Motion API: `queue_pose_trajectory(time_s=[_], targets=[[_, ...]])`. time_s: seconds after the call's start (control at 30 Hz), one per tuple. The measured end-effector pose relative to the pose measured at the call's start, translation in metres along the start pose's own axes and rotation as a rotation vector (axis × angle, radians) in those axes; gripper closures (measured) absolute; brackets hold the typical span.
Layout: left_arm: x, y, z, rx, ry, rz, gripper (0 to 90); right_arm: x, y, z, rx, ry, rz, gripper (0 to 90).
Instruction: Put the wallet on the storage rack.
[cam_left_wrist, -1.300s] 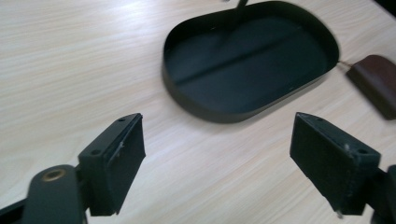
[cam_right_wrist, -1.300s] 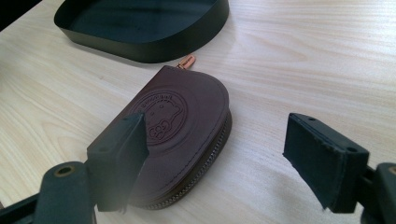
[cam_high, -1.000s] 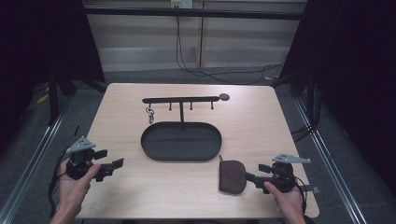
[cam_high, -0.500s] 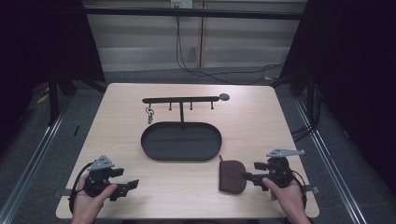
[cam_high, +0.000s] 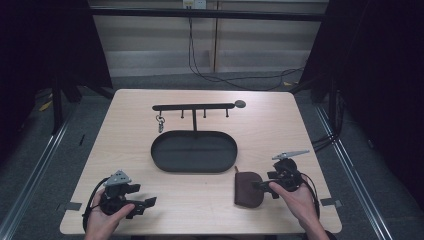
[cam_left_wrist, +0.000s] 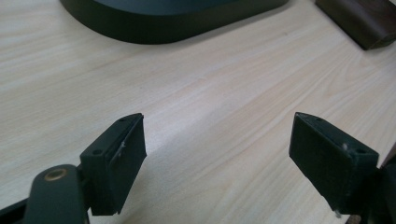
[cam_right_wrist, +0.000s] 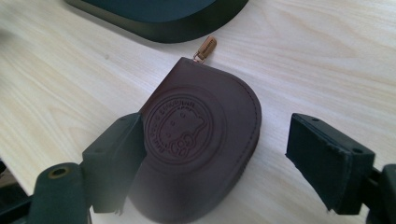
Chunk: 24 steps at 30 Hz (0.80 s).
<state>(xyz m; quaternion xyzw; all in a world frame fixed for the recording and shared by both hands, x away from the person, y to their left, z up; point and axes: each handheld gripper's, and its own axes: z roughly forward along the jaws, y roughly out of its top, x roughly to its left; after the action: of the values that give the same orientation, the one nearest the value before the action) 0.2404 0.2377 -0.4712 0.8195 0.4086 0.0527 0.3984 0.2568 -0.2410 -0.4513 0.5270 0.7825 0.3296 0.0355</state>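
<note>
A dark brown leather pouch (cam_high: 247, 190) (cam_right_wrist: 201, 135) lies flat near the table's front right, its tan zip pull (cam_right_wrist: 205, 48) pointing at the black oval tray (cam_high: 156, 150) (cam_right_wrist: 159, 23). My right gripper (cam_high: 264, 186) (cam_right_wrist: 215, 140) is open just to its right. One jaw covers the pouch's near edge and the other stands over bare wood. My left gripper (cam_high: 142, 204) (cam_left_wrist: 217, 140) is open over bare table at the front left, holding nothing. The left gripper view has the tray's wall (cam_left_wrist: 163, 28) ahead and a corner of the pouch (cam_left_wrist: 364, 18) at top right.
Behind the tray stands a black rack (cam_high: 194, 106) with several pegs. A key ring (cam_high: 160, 121) hangs from its left peg. Pale wood stretches between the two grippers along the front edge. Dark floor and cables surround the table.
My left gripper has come from the table's left edge toward the front and to the right. My right gripper has edged left and forward, up to the pouch.
</note>
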Motion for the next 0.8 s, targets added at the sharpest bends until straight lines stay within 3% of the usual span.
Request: queue_pose_trajectory(time_s=[0.2,0.4,0.53,0.7,0.8], targets=[[-0.003,-0.002,-0.001,0.024,-0.028,0.016,17.5,0.004,0.006,0.008,0.061,-0.002,-0.005,16.0],[0.001,-0.002,-0.003,0.01,-0.005,0.002,17.5,0.002,0.017,0.012,0.145,-0.019,-0.017,14.8],[0.002,-0.002,-0.003,0.012,-0.008,0.003,17.5,0.003,0.024,0.015,0.205,-0.019,-0.041,16.9],[0.004,-0.002,-0.004,0.018,-0.005,0.005,17.5,0.005,0.033,0.023,0.286,-0.057,-0.045,20.7],[0.005,-0.002,-0.004,0.02,-0.003,-0.004,17.5,0.006,0.038,0.029,0.337,-0.062,-0.052,18.5]])
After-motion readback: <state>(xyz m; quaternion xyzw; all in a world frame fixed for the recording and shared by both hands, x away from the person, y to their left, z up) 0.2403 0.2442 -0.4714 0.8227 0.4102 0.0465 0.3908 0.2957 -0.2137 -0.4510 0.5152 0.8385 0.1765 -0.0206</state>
